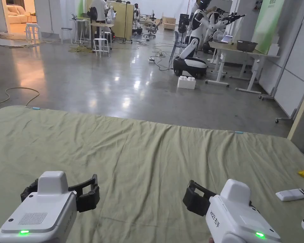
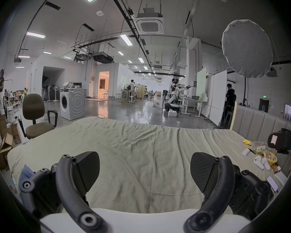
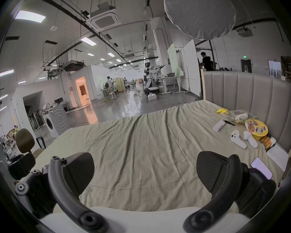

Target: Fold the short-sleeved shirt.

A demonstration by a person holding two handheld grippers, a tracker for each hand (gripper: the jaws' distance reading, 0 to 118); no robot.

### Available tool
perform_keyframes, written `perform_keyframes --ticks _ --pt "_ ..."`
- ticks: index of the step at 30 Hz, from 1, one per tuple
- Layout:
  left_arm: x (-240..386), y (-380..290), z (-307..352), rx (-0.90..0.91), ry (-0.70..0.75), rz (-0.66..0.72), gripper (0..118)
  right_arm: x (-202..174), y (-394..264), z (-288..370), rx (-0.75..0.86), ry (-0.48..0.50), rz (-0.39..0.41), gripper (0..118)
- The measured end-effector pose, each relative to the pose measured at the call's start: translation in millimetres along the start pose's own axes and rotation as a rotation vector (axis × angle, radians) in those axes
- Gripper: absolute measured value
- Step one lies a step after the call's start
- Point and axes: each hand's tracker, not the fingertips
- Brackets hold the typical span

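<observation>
Left gripper: the white hand-held left gripper with black jaws (image 2: 144, 174) hovers low over the near part of the bed, jaws spread wide, nothing between them.
Right gripper: the white hand-held right gripper with black jaws (image 3: 144, 171) hovers beside it, well apart, jaws likewise spread and empty.
Surface: a wrinkled pale-green bed sheet (image 1: 154, 152) lies bare under and ahead of both grippers.
Shirt: I cannot find the short-sleeved shirt on the sheet from any camera; I cannot tell where it is.
Step in hand: by my judgement the fold has not begun; both tools are waiting at the ready.
Next move: likely calls for fetching the shirt and spreading it flat on the middle of the sheet before any pinch.
Right-side clutter: two white game controllers (image 3: 238, 139), a yellow snack bowl (image 3: 256, 129), a phone (image 3: 261, 167) and a small white box (image 1: 289, 194) lie near the padded grey headboard (image 3: 259, 93).
Edges: the far edge of the bed drops to glossy grey floor (image 1: 116, 79); a brown office chair (image 2: 34, 114) stands just off the left corner.
Open room: centre and left of the sheet are free; the right side is crowded.
</observation>
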Motion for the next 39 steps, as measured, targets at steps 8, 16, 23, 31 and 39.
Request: perform_keyframes --ticks 8,16,23,31,39 --pt "1.0 2.4 2.2 -0.012 -0.027 -0.015 109 0.8 4.4 -3.0 -0.054 -0.021 -0.027 118" --pt "1.2 1.3 2.8 -0.022 -0.039 -0.033 109 -4.3 4.7 -4.5 -0.058 -0.032 0.034 118" --pt "-0.8 -2.2 1.9 -0.035 -0.039 -0.034 109 -5.6 4.2 -8.7 -0.067 -0.047 0.063 118" --pt "-6.4 -4.5 -2.5 -0.033 -0.040 -0.032 109 -1.0 1.6 -14.6 -0.054 -0.074 0.061 118" --pt "-8.5 -5.1 -9.9 -0.013 -0.034 -0.033 109 1.6 -4.8 -13.3 0.095 -0.041 0.164 118"
